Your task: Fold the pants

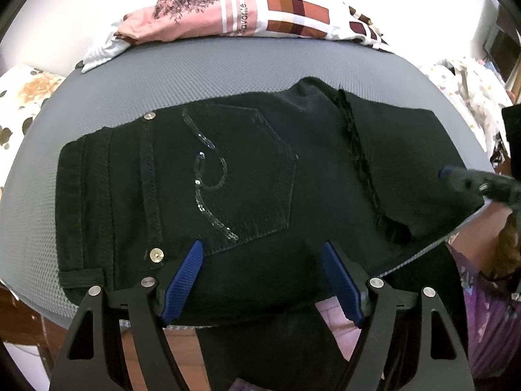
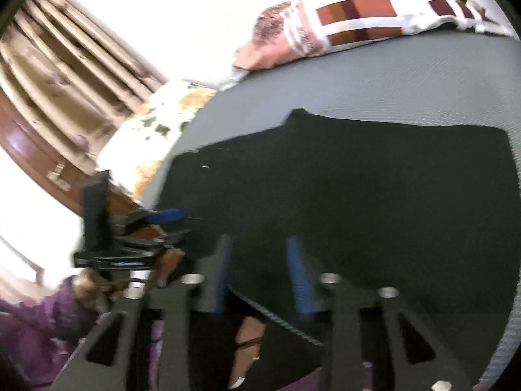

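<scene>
Black pants [image 1: 244, 179] folded on grey mat [image 1: 195, 75]; left gripper [image 1: 262, 260] spread above them, right gripper [image 2: 260, 254] narrowly parted, gripping nothing.

One pair of pants [image 1: 247, 176], two tools [image 1: 260, 280] [image 2: 260, 277].

Black pants [image 1: 247, 176] folded on grey table [image 1: 195, 75], left gripper [image 1: 260, 280] spread above

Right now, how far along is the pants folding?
Partly done. The black pants lie on the grey mat folded over: waistband at one side, back pocket up, a fringed hem laid across the top. In hand: nothing gripped; the left tongs stand open over the near edge, and the right tongs hover, gap empty. Left: part still hangs off the near edge.
</scene>
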The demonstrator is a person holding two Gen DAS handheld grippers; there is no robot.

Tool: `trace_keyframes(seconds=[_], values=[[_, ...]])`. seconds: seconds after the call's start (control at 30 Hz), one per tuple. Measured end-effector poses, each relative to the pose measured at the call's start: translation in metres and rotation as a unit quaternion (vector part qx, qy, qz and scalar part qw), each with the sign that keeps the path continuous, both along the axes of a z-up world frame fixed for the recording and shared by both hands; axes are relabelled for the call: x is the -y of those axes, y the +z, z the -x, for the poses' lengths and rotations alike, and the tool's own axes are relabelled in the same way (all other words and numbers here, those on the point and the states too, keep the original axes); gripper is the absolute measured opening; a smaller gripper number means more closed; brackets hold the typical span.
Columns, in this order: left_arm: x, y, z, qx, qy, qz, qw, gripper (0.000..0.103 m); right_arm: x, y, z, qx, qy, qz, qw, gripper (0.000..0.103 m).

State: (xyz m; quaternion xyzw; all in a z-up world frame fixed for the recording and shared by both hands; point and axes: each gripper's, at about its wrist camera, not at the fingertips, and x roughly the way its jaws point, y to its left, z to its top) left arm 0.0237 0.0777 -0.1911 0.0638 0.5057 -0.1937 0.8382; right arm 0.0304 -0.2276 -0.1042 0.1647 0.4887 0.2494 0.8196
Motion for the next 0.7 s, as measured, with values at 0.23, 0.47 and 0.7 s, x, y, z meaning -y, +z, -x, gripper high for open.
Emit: trace_keyframes(seconds=[0.23,0.47,0.7], values=[[-0.006,0.005,-0.003,0.004,0.015,0.008,0.9998,0.076,-0.045,-0.020,0.009,0.011,0.068,0.089,0.994,0.017],[-0.025,0.016,-0.008,0.013,0.042,0.008,0.9990,0.076,-0.053,-0.030,0.010,0.008,0.086,0.117,0.989,0.017],[-0.100,0.057,-0.012,0.053,0.137,-0.002,0.9892,0.078,-0.039,-0.002,0.004,0.057,0.030,0.084,0.994,0.019]])
